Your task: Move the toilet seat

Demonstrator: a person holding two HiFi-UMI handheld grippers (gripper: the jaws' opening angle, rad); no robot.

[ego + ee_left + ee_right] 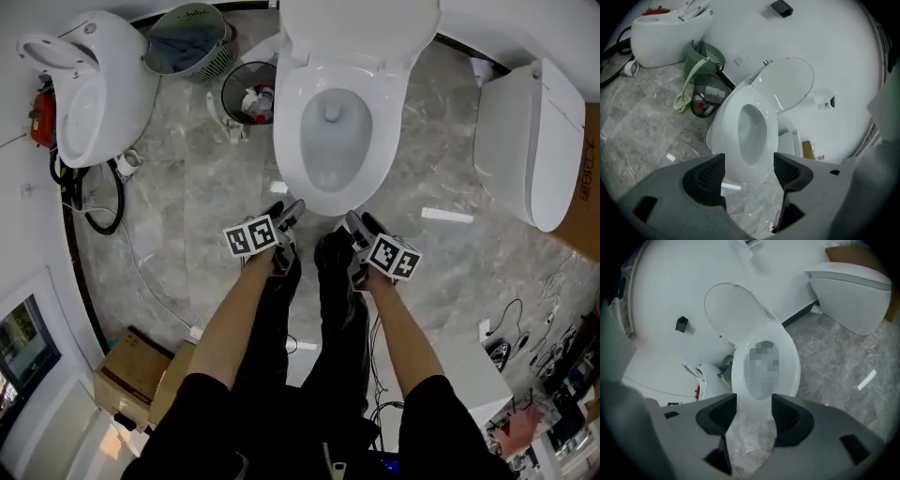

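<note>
left claw (pixel 749 171) wide open, empty | right claw (pixel 753 414) open, empty | both tilted down at the floor (pixel 187 216), just short of toilet bowl (pixel 330 201) | toilet seat (pixel 289 103) down on bowl; lid (pixel 361 28) raised, top cut off | forearms (pixel 232 314) parallel

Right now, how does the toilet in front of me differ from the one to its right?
The middle toilet has its lid raised, bowl exposed; the right toilet has its lid shut. The middle toilet sits straight ahead in the head view; the right toilet stands aside, angled. Both are white, on the grey marbled floor.
</note>
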